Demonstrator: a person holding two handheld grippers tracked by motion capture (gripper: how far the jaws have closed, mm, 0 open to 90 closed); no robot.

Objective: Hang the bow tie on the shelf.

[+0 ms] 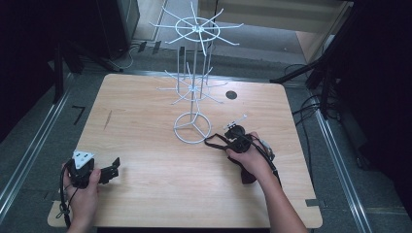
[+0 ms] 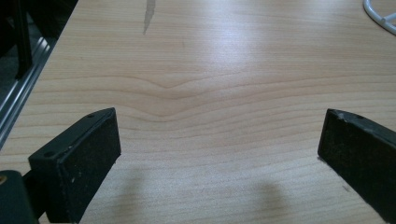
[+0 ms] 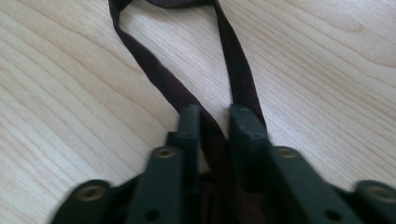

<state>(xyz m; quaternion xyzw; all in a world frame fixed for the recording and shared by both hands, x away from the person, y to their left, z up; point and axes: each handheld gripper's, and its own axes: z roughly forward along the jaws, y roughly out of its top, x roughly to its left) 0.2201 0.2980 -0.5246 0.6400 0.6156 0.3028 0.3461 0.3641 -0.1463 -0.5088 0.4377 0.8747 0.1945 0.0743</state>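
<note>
dark strap (image 3: 154,70) pinched, seemingly, in right gripper (image 3: 215,126)

A lab-like recording room: one wooden table (image 1: 145,145) amid dark stands (image 1: 320,68), floor cables (image 1: 306,104) and aluminium rails (image 1: 29,150).

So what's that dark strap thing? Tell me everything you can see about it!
The strap is a dark, flat band that looks like cloth. It forms a loop lying on the wooden table, beside the white wire stand. The right gripper has its jaws closed on the strap where the loop's two sides meet.
</note>
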